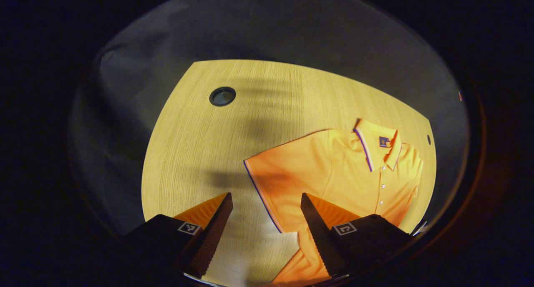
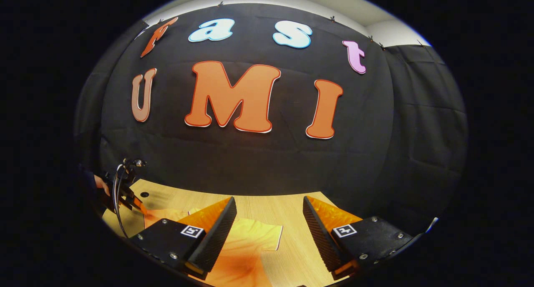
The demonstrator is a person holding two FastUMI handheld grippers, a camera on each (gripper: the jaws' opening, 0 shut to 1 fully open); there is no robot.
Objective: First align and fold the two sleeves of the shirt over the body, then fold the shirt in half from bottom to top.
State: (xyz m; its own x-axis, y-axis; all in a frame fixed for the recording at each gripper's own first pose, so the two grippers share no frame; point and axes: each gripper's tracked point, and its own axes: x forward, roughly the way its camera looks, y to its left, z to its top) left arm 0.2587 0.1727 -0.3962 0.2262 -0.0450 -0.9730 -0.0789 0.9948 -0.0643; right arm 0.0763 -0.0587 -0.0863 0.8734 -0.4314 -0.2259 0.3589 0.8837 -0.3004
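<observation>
An orange polo shirt (image 1: 333, 170) lies flat on the wooden table (image 1: 200, 145), collar toward the far right, its near sleeve (image 1: 271, 182) spread out with a dark trimmed cuff. My left gripper (image 1: 267, 203) hovers open above that sleeve's cuff edge, nothing between its fingers. In the right gripper view the shirt (image 2: 246, 241) shows low between the fingers, one sleeve end (image 2: 271, 237) lying on the wood. My right gripper (image 2: 269, 210) is open and held above the shirt. The left gripper (image 2: 125, 191) with a hand on it shows at the far left there.
A round cable hole (image 1: 222, 96) sits in the table at the back left, and a smaller hole (image 1: 429, 139) near the far right edge. Black cloth wall (image 2: 258, 162) rises right behind the table's far edge. Bare wood (image 1: 196, 162) stretches left of the shirt.
</observation>
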